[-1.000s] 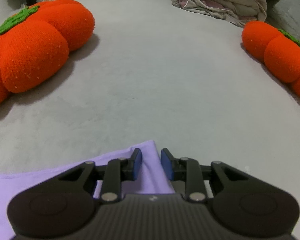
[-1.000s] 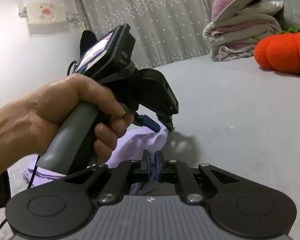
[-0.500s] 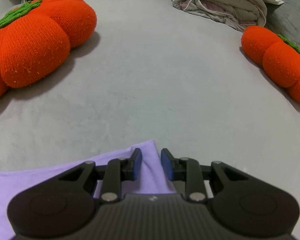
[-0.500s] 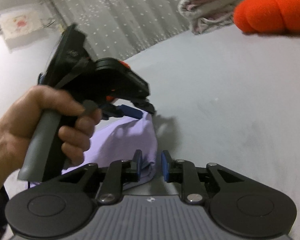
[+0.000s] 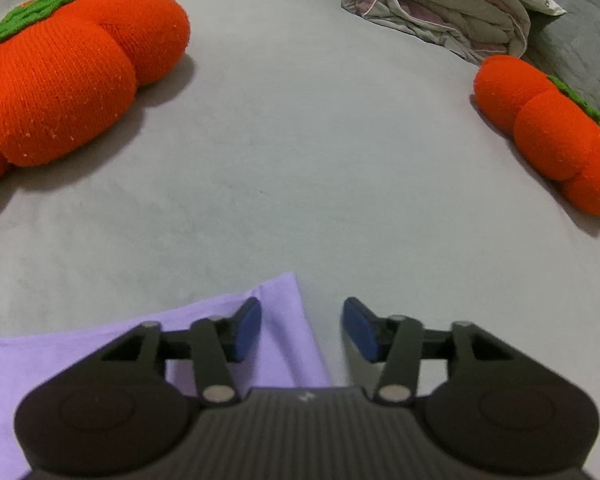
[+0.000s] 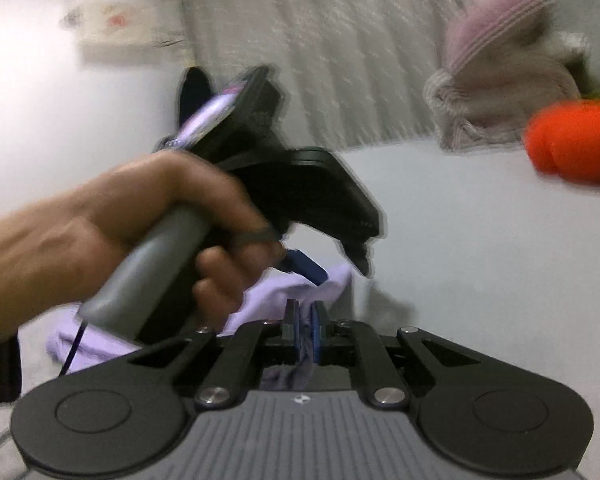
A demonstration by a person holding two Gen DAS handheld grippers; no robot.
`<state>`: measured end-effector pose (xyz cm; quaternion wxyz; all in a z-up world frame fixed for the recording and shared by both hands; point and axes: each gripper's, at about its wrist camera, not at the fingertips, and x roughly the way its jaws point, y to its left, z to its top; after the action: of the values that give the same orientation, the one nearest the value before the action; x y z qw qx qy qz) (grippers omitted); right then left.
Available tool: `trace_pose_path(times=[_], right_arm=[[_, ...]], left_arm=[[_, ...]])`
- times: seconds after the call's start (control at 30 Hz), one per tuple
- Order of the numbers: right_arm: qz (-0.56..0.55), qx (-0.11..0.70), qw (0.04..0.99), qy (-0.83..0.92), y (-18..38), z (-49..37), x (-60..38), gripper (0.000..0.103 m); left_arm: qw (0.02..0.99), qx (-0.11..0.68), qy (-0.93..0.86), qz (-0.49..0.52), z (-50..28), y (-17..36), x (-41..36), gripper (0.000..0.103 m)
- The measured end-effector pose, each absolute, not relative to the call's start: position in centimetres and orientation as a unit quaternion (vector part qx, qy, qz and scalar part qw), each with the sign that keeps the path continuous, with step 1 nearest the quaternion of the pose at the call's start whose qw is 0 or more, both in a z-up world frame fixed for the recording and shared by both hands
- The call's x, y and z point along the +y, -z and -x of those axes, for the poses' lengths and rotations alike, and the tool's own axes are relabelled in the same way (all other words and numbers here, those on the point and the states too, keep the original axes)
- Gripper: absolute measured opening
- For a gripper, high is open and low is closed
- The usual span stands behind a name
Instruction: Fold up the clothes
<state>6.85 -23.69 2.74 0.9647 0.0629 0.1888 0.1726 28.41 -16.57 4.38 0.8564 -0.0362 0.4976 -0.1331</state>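
A lilac garment lies flat on the grey bed, its corner reaching between the fingers of my left gripper. That gripper is open wide, its blue pads apart above the cloth and the bed. In the blurred right wrist view, my right gripper is shut on a bunched edge of the lilac garment. Just beyond it a hand holds the left gripper over the same cloth.
Two orange knitted pumpkin cushions sit on the bed, one far left and one far right. A pile of folded bedding lies at the back. Bare grey bed surface stretches ahead. A curtain hangs behind.
My left gripper has opened wide from a narrow gap around the cloth corner. My right gripper, open half a second ago, is shut on the lilac cloth again.
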Motion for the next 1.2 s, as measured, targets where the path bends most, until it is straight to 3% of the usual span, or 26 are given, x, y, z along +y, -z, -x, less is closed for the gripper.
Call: trace_pose_path(times=[0.13,0.5,0.93,1.07,1.2], right_arm=[[-0.009,0.174,0.968,-0.18,-2.7,-6.3,-21.8,0.009],[-0.006,0.183,0.965,-0.189,-2.4,-7.2,-21.7,0.009],[0.004,0.181,0.962,-0.203,-2.2,-7.0,-21.1,0.009],[0.005,0.182,0.962,-0.205,-2.2,-6.9,-21.1,0.009],[0.003,0.182,0.962,-0.205,-2.2,-7.0,-21.2,0.009]], left_arm=[[0.854,0.502,0.135,0.023,-28.2,-4.6,-16.6,0.051],[0.866,0.479,0.126,-0.071,-26.4,-5.7,-18.4,0.035],[0.848,0.496,0.109,-0.154,-26.2,-4.9,-21.2,0.031],[0.847,0.5,0.098,-0.151,-26.5,-4.6,-20.8,0.014],[0.849,0.501,0.094,-0.137,-26.7,-4.8,-19.9,0.009]])
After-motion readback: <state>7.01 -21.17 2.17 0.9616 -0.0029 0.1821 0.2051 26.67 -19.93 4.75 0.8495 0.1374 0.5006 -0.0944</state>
